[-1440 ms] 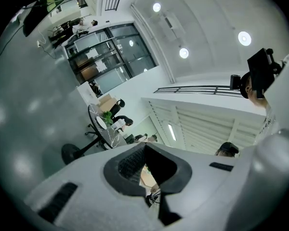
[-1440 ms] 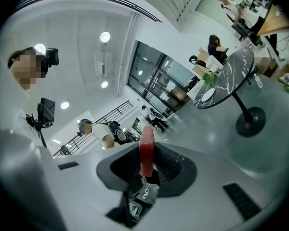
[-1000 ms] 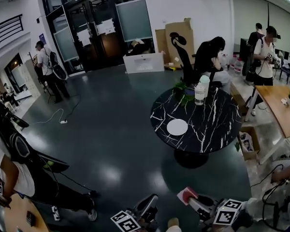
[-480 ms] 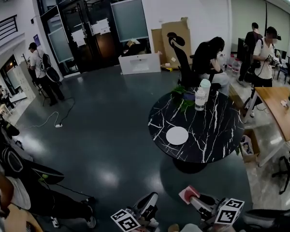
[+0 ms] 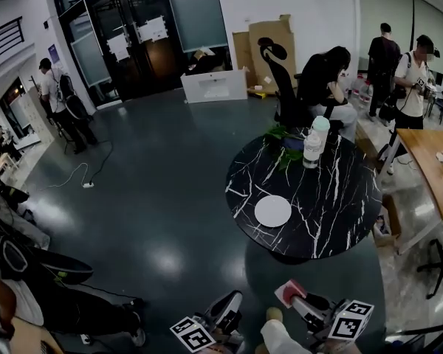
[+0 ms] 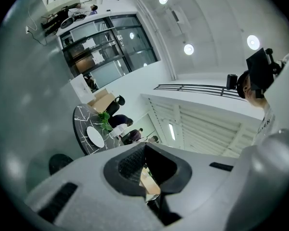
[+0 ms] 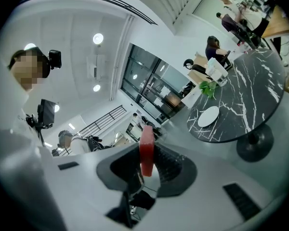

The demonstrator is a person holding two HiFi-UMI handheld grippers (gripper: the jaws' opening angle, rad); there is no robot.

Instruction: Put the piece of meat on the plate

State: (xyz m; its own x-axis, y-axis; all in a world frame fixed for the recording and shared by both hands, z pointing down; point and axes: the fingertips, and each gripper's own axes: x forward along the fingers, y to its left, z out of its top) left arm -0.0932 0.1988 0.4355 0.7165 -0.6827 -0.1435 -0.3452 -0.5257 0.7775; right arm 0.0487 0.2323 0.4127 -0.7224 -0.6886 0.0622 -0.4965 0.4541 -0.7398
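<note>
Right gripper [image 7: 147,166] pinches the piece of meat [image 7: 146,146] edge-up between its pads, probably so the red slab cannot slip before reaching the white plate [image 5: 272,212], well ahead on the marble table [image 5: 340,198], while the left gripper [image 6: 145,160] hangs narrow-gapped and empty.

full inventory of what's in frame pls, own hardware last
round table: 1, black with white veins, centre-right
plate: 1, white, on the round table's near side, empty
bottle: 1, clear with a pale cap, far side of the round table
plant: 1, green, beside the bottle
wooden table: 1, tan, right edge
office chair: 1, black, behind the round table
cardboard: several pieces, tan, far wall
people: at least four, one seated behind the round table, the rest standing
piece of meat: 1, red, in the right tongs
left tongs: grey, jaws apart, empty
right tongs: grey, clamped on the piece of meat
</note>
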